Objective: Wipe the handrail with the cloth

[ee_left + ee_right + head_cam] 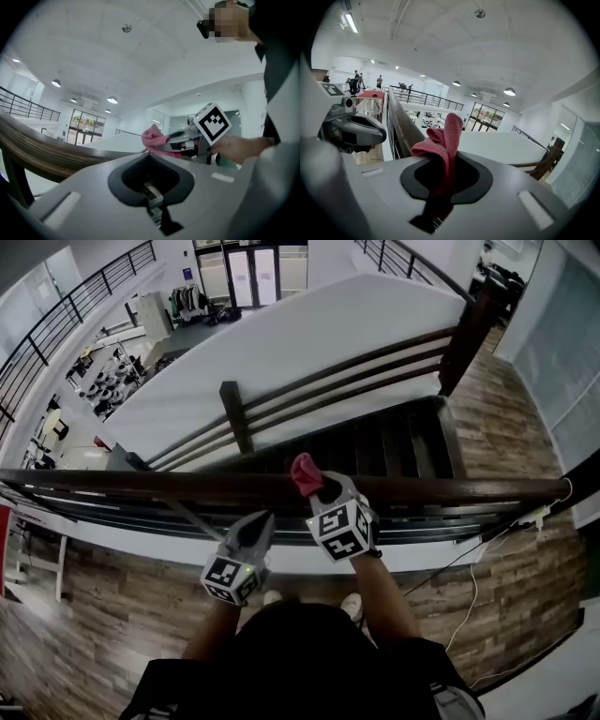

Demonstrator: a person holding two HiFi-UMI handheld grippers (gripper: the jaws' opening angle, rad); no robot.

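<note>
Two grippers up at the handrail [450, 489], a dark wooden rail running left to right across the head view.

Right gripper [315, 487]: jaws clamped on the cloth [304, 472], red-pink and bunched. A fold sticks up out of the jaw tips and the rest trails back between the jaws in the right gripper view. The cloth sits on top of the rail, about mid-length of the visible run, over its far edge. The gripper comes in from the near side, and its marker cube [339, 529] hangs off the near edge.

Left gripper [262, 519]: jaws closed to a point, nothing between them. The tip is at the near edge of the rail, just left of the right gripper. Can't tell whether it touches the wood. Its own view shows the rail coming in from the left and the right gripper with the cloth just past its tip.

Beyond the rail a staircase [375, 442] drops away. Wood-plank floor [75, 615] on the near side, with a white cable [473, 596] trailing over it at the right.
</note>
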